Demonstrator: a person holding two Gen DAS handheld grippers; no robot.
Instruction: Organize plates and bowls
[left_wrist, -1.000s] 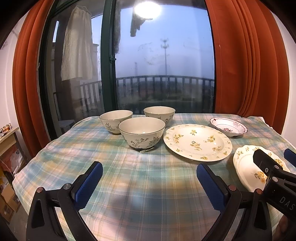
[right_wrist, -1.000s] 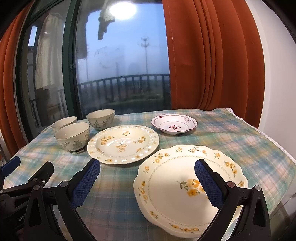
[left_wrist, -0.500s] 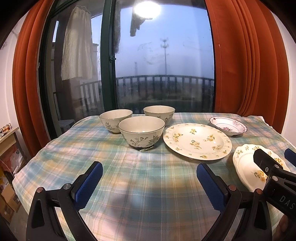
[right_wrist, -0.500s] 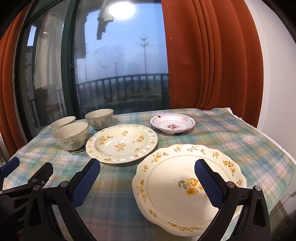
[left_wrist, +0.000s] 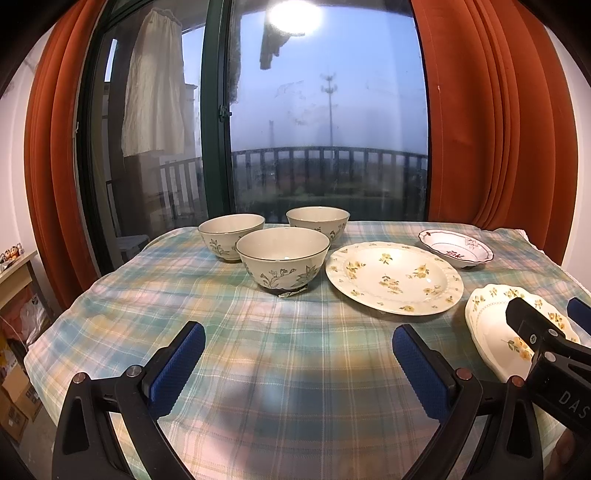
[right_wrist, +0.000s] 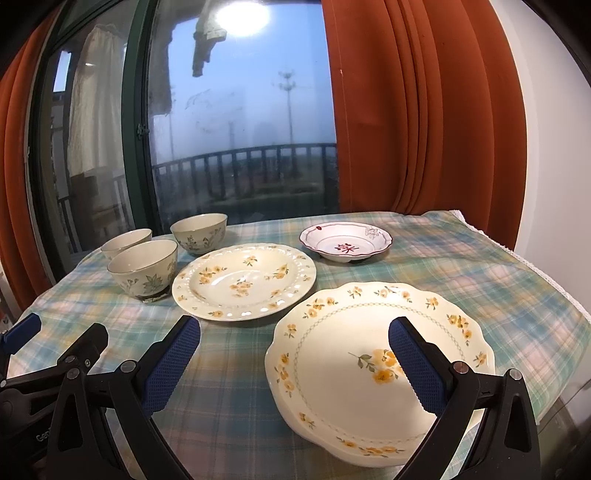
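Right wrist view: right gripper (right_wrist: 293, 356) spread apart, empty, scalloped plate (right_wrist: 343, 365) at 5 o'clock. Left gripper (left_wrist: 298, 360) likewise apart. Better to pinch rim squarely, lift level onto round plate (right_wrist: 243, 280).

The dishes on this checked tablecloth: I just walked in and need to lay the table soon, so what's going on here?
A person holds a gripper in each hand over the table, sorting plates and bowls. Nothing is picked up yet. The left gripper is open above bare cloth. The right gripper is open over the scalloped plate at the near edge. Three bowls stand clustered at the back left, beside a round floral plate and a small red-patterned dish.
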